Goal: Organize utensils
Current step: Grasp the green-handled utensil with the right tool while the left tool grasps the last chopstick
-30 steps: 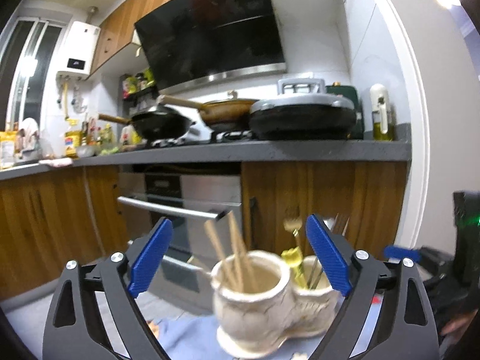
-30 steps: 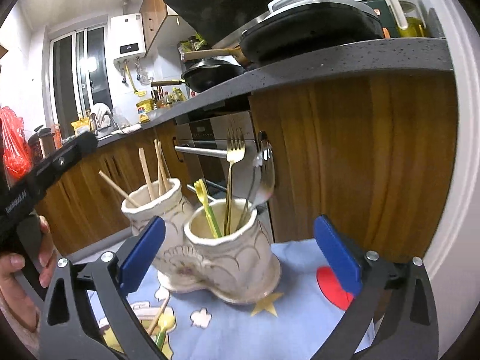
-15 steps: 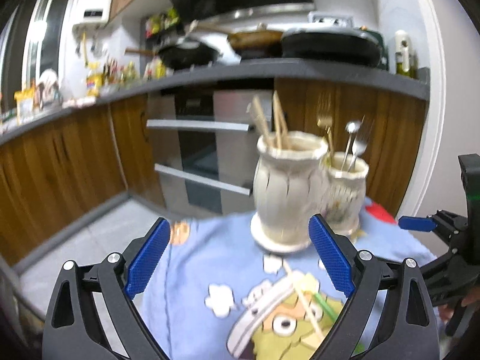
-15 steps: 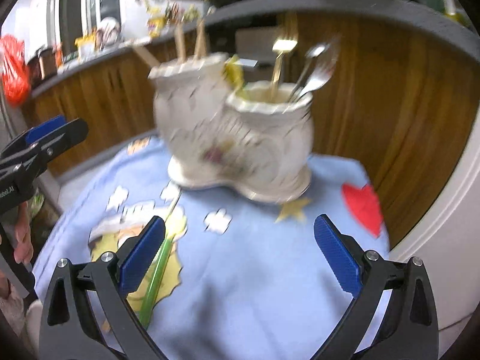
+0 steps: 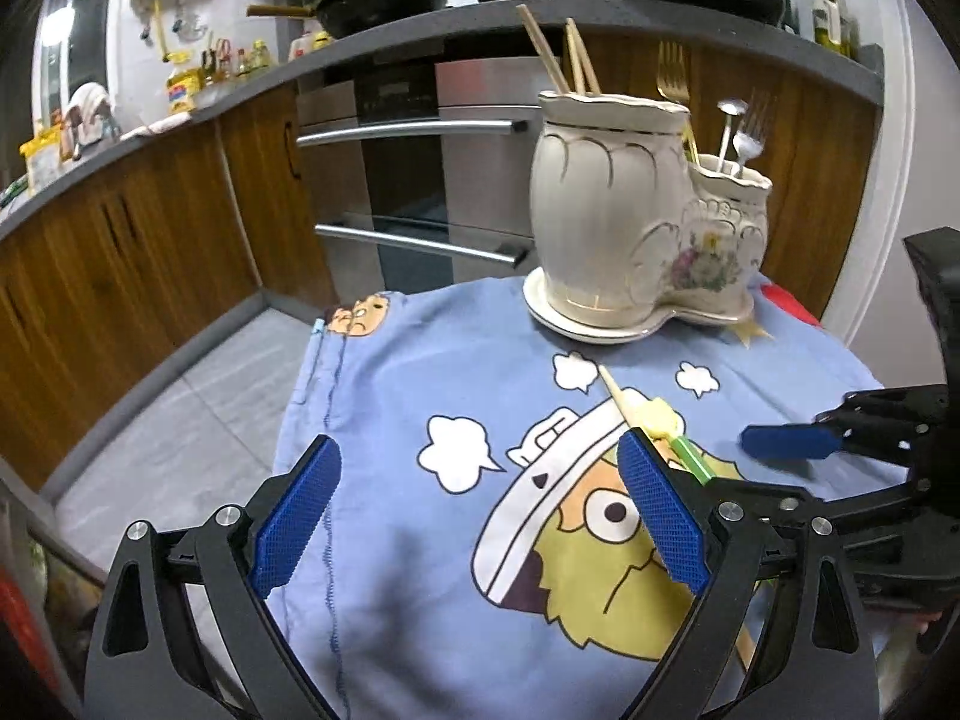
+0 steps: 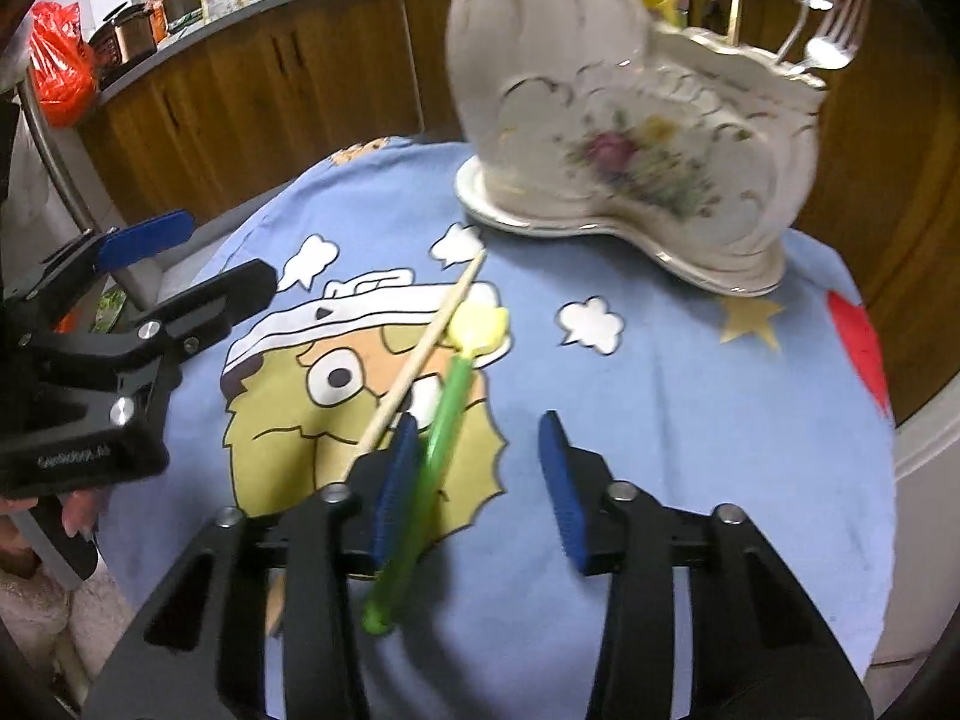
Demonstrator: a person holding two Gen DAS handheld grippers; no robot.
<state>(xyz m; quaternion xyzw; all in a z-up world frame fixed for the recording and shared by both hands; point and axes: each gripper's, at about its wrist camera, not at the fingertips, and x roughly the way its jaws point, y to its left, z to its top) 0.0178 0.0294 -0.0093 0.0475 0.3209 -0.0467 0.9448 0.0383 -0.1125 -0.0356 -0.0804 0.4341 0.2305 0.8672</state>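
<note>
Two loose utensils lie on the cloth-covered bench (image 6: 690,420): a green-handled utensil with a yellow head (image 6: 444,408) and a wooden chopstick (image 6: 420,354), nearly touching, both in front of the twin ceramic holder (image 6: 630,138). The likely trouble is a botched pick: the green handle sits hard against the right claw's (image 6: 480,480) left pad, off-centre, so the closing pads could roll it aside, or catch the chopstick too. That right claw has just been narrowing and stands partly open, the handle between its pads but not yet pinched. The left claw (image 5: 480,516) is wide, holding nothing, low over the cloth.
</note>
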